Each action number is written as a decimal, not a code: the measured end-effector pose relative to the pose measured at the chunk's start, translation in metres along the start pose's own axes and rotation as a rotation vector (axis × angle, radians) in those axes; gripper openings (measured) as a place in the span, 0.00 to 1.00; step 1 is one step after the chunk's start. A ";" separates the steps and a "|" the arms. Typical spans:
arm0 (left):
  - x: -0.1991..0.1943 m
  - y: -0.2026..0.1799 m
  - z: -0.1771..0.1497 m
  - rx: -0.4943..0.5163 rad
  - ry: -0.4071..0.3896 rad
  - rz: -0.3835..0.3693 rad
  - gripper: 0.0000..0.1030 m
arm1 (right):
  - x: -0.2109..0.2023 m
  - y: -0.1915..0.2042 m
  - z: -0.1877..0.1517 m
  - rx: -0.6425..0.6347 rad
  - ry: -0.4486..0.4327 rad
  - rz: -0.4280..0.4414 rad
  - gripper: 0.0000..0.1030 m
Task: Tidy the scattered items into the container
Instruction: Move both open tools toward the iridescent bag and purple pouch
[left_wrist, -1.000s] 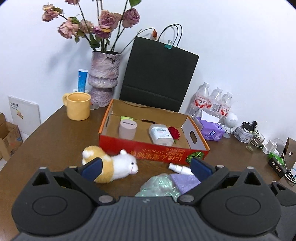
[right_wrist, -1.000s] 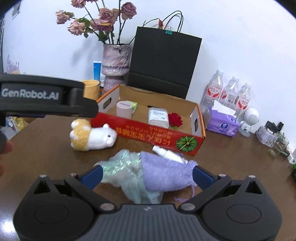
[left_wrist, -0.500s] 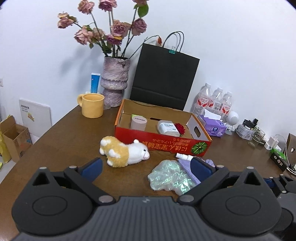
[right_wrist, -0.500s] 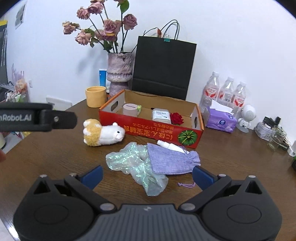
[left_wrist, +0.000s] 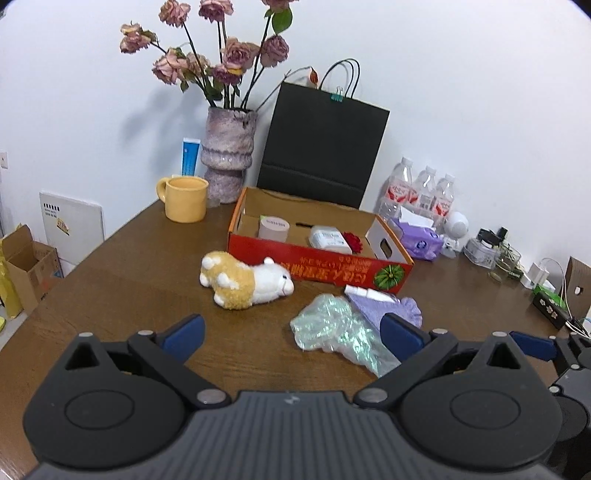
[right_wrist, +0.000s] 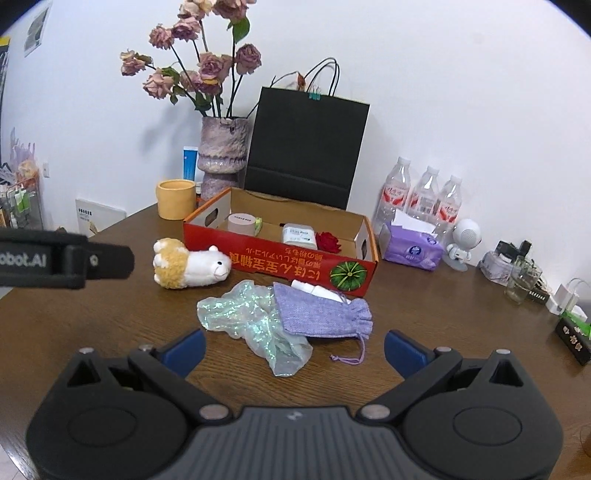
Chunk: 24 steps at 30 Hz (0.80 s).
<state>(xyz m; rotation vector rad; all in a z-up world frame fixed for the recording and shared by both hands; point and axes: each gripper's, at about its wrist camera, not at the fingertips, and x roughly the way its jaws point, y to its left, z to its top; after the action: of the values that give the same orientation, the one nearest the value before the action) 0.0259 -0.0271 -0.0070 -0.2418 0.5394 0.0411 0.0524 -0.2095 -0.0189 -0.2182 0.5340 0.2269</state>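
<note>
A red cardboard box (left_wrist: 317, 260) (right_wrist: 280, 262) stands mid-table, holding a round pink tin (left_wrist: 272, 229), a white pack (left_wrist: 328, 237) and a red rose (right_wrist: 328, 242). In front of it lie a plush sheep (left_wrist: 245, 279) (right_wrist: 190, 267), an iridescent green bag (left_wrist: 338, 332) (right_wrist: 255, 321), a purple drawstring pouch (right_wrist: 319, 312) and a small white bottle (right_wrist: 316, 290) by the box wall. My left gripper (left_wrist: 291, 332) is open and empty, short of the sheep and bag. Over the table's near side my right gripper (right_wrist: 293, 347) is open and empty, just short of the bag and pouch.
A yellow mug (left_wrist: 183, 199), a vase of dried roses (left_wrist: 229, 162) and a black paper bag (left_wrist: 321, 147) stand behind the box. Water bottles (right_wrist: 424, 195), a purple tissue pack (right_wrist: 412, 247) and small clutter line the right side. The left gripper's arm (right_wrist: 62, 258) crosses the right view's left edge.
Both grippers have pulled back and risen from the items; the sheep, bags and box now look smaller and farther away. Nothing on the table has moved.
</note>
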 end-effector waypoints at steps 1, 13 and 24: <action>0.000 0.001 -0.001 -0.007 0.003 -0.004 1.00 | -0.002 0.000 -0.001 0.000 -0.004 0.003 1.00; 0.001 0.001 -0.013 -0.016 0.026 -0.019 1.00 | 0.000 -0.008 -0.009 0.049 0.016 -0.002 1.00; 0.006 0.005 -0.024 -0.007 0.050 -0.015 1.00 | 0.007 -0.008 -0.022 0.078 0.042 0.011 1.00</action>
<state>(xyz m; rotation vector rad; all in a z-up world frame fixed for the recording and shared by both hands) 0.0183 -0.0286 -0.0309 -0.2541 0.5876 0.0228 0.0495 -0.2224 -0.0398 -0.1447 0.5848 0.2119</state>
